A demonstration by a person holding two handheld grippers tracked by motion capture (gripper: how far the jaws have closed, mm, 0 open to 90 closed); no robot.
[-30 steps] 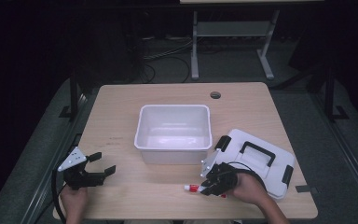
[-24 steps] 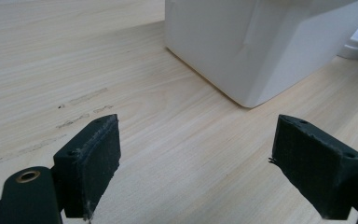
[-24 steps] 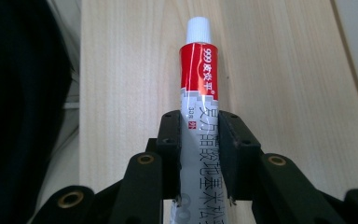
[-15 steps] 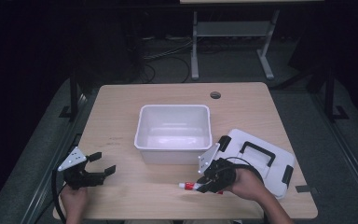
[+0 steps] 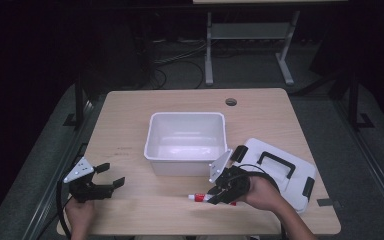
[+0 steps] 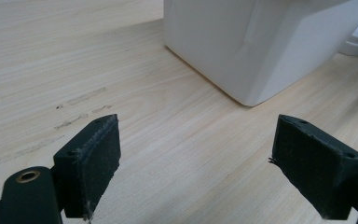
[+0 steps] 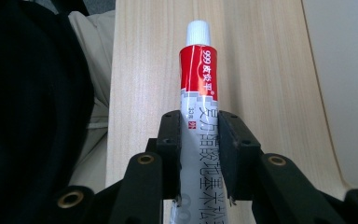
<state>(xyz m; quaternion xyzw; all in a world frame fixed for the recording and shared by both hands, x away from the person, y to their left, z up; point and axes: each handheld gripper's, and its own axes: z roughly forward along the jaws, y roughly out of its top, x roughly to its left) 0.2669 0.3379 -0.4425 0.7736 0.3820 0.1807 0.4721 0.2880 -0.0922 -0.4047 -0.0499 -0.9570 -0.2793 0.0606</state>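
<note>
— Where is there room to move?

— The widest bare stretch of the wooden table point(image 5: 130, 115) is its left half, between the white bin point(image 5: 186, 142) and the left edge. The left gripper point(image 5: 111, 176) sits near the front-left corner, jaws released and spread wide, nothing between them; in the left gripper view the bin's corner stands ahead and to the right, apart from the jaws.

— And the right side?

— Tighter. The right gripper point(image 5: 219, 196) is clenched on a red and white tube point(image 5: 203, 198), cap pointing left, just in front of the bin's near wall and close to the front edge. The white lid point(image 5: 280, 172) with black handle lies flat beside it, reaching toward the right edge.

— The surroundings?

— Pale wood with a cable hole point(image 5: 231, 102) near the far edge; grey floor point(image 5: 40, 150) around, and a dark room with a metal stand point(image 5: 245, 35) behind
</note>
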